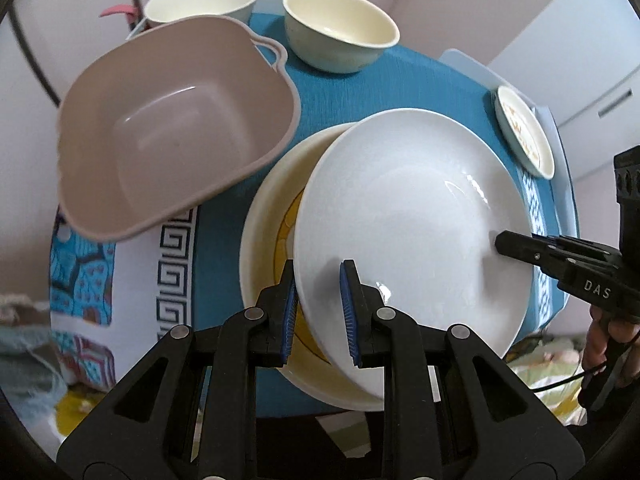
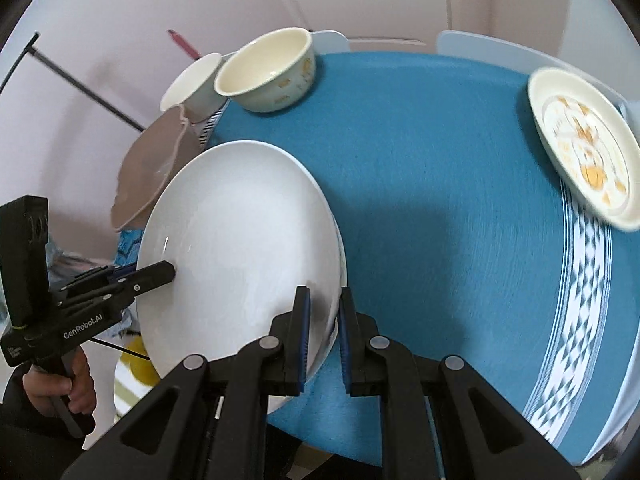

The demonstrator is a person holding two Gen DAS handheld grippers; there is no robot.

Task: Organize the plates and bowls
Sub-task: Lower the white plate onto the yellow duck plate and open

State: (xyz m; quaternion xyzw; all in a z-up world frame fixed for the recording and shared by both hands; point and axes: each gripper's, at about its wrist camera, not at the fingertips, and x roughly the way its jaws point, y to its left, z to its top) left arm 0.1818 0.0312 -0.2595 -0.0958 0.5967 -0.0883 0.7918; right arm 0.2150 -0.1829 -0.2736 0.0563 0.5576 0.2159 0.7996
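Note:
A large white plate point(image 1: 412, 216) is held tilted above a cream plate with a yellow pattern point(image 1: 268, 216) on the blue-clothed table. My left gripper point(image 1: 320, 308) is shut on the white plate's near rim. My right gripper point(image 2: 324, 332) is shut on the opposite rim of the same white plate point(image 2: 240, 236); it shows at the right of the left wrist view point(image 1: 504, 244). Two cream bowls point(image 1: 340, 28) point(image 1: 200, 0) stand at the far edge. A small patterned plate point(image 2: 584, 140) lies at the far right.
A beige square basin point(image 1: 176, 128) with handles sits at the left, overhanging the table edge. The blue tablecloth point(image 2: 440, 184) has white patterned borders. Bedding and clutter lie below the table edges. A pink wall is behind.

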